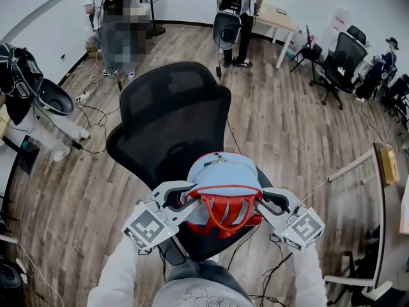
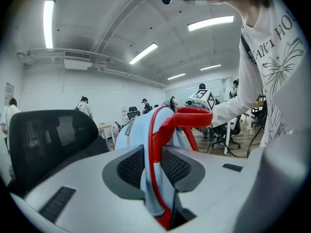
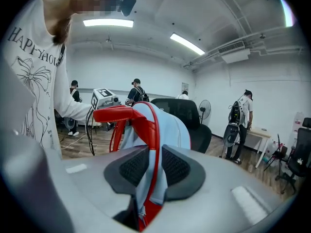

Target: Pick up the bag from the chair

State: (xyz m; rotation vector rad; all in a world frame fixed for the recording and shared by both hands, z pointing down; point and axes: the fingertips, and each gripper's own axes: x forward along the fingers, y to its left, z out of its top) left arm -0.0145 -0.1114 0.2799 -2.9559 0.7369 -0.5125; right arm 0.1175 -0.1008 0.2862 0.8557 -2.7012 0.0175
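A light blue backpack (image 1: 222,174) with red trim and a red top handle (image 1: 227,191) hangs over the seat of a black mesh office chair (image 1: 169,114). My left gripper (image 1: 190,197) is shut on the bag's left edge, and my right gripper (image 1: 259,199) is shut on its right edge. In the left gripper view the blue fabric and red piping of the bag (image 2: 154,144) are pinched between the dark pads (image 2: 130,166). The right gripper view shows the bag (image 3: 155,130) clamped the same way, with the padded handle (image 3: 114,114) arching to the left.
People stand at the back of the room near a desk (image 1: 276,18). Black office chairs (image 1: 339,59) stand at the right. Cables (image 1: 96,114) trail over the wooden floor to the left of the chair. A wooden frame (image 1: 377,190) stands at the right edge.
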